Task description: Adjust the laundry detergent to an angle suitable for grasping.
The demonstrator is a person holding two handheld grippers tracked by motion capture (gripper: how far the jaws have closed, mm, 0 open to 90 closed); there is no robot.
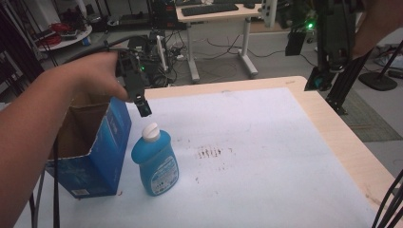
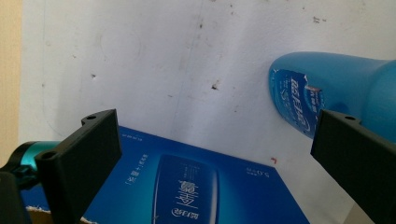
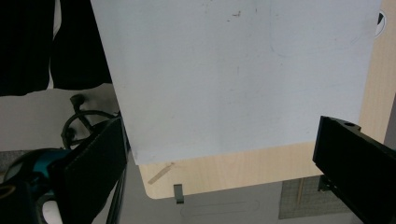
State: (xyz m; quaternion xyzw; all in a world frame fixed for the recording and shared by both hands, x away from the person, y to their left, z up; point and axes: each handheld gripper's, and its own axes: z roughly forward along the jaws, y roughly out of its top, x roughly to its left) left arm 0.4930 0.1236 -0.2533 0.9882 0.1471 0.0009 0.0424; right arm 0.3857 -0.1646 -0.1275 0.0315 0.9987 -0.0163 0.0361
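High view: the left gripper (image 1: 141, 107) hangs in the air above the table (image 1: 332, 128), tip pointing down, just above and slightly left of the white cap of the blue bottle (image 1: 155, 164). The bottle stands upright on the white mat (image 1: 247, 142), near the left side of the table, w/ its label facing the near edge. Touching or almost touching its left flank (can't tell which) is an open blue carton (image 1: 102, 156), flaps up, brown inside showing.

Left gripper view: the jaws stand wide apart w/ nothing between the pads. The bottle (image 2: 336, 88) lies at the upper right, just past the right jaw and outside the gap, not touched. The carton (image 2: 187, 182) fills the low middle between the jaws, but farther down, not gripped. Mat beyond has small dark specks.

The right gripper (image 1: 328, 71) is held high at the far right of the high view, over the table's far right corner, well apart from the bottle. Right gripper view: its jaws (image 3: 224, 172) are also spread wide, nothing in them, looking down on bare mat and the wood edge of the table (floor and a black stand base beyond).
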